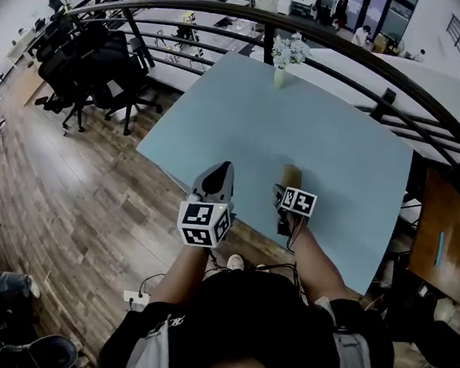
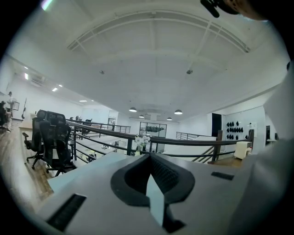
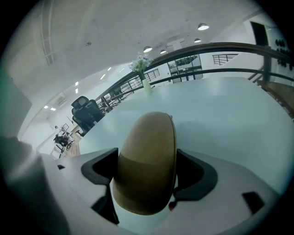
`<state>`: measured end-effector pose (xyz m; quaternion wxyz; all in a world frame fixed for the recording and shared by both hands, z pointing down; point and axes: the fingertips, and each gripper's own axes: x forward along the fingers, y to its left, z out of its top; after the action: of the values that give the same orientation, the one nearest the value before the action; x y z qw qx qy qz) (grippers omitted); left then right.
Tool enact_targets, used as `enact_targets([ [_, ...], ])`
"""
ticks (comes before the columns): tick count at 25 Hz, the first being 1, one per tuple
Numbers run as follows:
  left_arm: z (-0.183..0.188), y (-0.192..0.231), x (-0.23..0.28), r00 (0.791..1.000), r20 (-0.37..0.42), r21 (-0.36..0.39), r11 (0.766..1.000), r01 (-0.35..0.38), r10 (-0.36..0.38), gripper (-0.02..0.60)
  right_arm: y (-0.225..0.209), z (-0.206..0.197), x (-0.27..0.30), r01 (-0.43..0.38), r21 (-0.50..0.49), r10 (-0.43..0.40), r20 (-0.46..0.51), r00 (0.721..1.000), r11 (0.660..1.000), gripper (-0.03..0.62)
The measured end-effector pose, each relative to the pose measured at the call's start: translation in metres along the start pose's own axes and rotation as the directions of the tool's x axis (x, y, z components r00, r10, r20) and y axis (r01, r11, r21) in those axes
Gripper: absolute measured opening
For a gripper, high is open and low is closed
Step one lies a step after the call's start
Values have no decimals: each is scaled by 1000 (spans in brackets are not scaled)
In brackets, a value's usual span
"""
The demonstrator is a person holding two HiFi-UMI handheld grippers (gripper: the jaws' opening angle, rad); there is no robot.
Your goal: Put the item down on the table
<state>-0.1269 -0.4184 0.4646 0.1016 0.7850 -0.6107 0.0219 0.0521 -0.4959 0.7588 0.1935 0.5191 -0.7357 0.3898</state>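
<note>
A tan oval case is clamped upright between the black pads of my right gripper, which is shut on it. In the head view the case sticks out ahead of the right gripper over the near part of the pale blue table; whether it touches the top cannot be told. My left gripper hovers beside it at the table's near edge. Its jaws are closed together with nothing between them.
A small vase of white flowers stands at the table's far edge, also in the right gripper view as the vase. A dark curved railing runs behind the table. Black office chairs stand on the wood floor to the left.
</note>
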Motion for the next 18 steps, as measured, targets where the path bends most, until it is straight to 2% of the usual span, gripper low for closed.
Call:
enact_targets([
  [11, -8, 1, 3, 1000, -21, -2, 1000, -13, 13, 11, -9, -28, 19, 37, -30, -40, -106, 994, 999, 397],
  [15, -7, 0, 2, 1000, -22, 2, 1000, -12, 12, 11, -10, -28, 20, 53, -56, -59, -108, 992, 997, 403],
  [18, -5, 1, 3, 1000, -20, 3, 1000, -9, 9, 11, -8, -18, 17, 67, -83, -72, -53, 996, 994, 403],
])
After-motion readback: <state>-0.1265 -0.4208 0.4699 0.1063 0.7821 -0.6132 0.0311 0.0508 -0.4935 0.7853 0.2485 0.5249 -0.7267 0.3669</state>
